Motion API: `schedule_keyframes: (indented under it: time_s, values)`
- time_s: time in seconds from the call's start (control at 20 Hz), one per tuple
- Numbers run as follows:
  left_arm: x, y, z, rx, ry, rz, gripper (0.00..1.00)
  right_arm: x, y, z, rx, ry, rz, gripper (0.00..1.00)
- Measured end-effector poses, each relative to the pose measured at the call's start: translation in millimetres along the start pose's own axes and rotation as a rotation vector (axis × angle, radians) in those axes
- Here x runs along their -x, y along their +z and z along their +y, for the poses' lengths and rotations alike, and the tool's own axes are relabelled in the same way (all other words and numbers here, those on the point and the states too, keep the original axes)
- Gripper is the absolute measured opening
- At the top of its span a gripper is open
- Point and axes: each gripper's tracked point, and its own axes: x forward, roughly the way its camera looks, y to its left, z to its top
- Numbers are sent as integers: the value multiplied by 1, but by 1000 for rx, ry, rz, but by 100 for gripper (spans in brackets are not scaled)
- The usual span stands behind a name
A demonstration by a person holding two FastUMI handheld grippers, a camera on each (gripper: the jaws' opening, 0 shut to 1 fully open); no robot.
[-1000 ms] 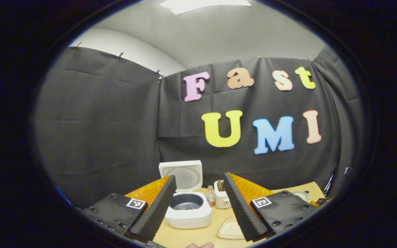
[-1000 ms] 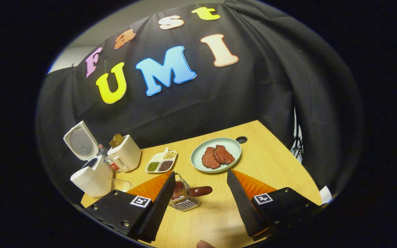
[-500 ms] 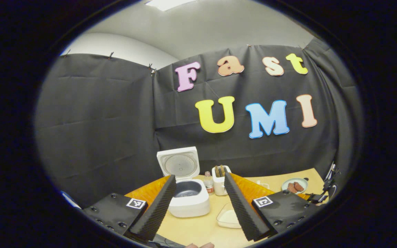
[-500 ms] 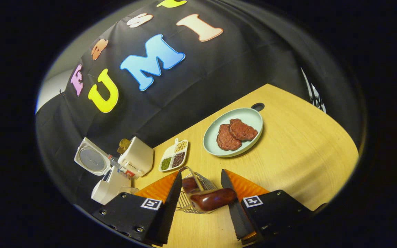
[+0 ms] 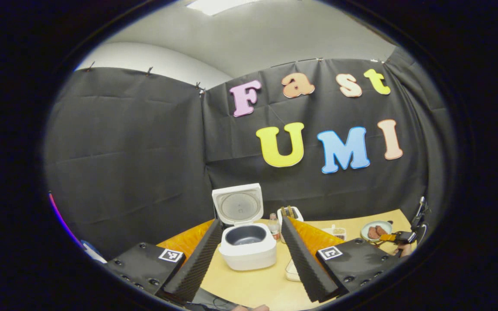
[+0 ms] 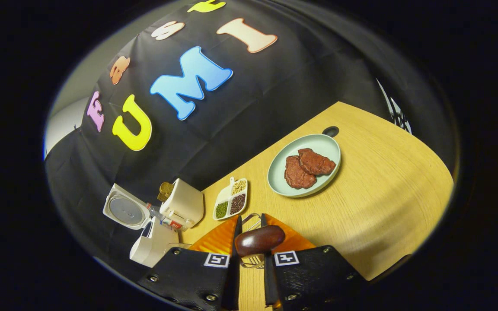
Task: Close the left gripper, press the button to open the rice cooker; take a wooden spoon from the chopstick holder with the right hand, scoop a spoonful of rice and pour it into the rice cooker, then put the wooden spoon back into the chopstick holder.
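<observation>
While the table and the open rice cooker sit as before, the right gripper has changed most: its jaws, wide apart half a second ago, have now narrowed onto the handle of the wooden spoon, which stands in the wire chopstick holder. Across the table, the left gripper has stayed wide open, facing the cooker.

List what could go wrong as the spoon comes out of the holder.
1. The right gripper pinches only the wooden spoon's rounded end, so it may slip or swing.
2. The wire holder looks light; it might lift or tip with the spoon.
3. The divided dish of beans sits close behind and could get knocked.
</observation>
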Motion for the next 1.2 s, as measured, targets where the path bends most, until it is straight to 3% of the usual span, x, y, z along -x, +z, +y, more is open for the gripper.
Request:
schedule_keyframes:
  time_s: [0.25, 0.45, 0.7, 0.85, 0.95, 1.2]
  values:
    - [2, 3, 62, 36, 16, -41, 98, 17, 40, 46, 75, -6, -34, 23]
    - [-2, 7, 105, 84, -8, -91, 97, 46, 53, 121, 111, 57, -32, 23]
    - [-16, -5, 136, 126, -87, -88, 99, 61, 19, 203, 304, 71, -24, 23]
    - [-26, -17, 152, 148, -87, -47, 97, 52, -25, 235, 366, 109, 43, 23]
    - [-34, -21, 158, 153, -86, -34, 96, 36, -45, 238, 358, 114, 84, 23]
    - [-48, -46, 174, 130, -1, 34, 96, -16, -77, 216, 386, 76, 179, 23]
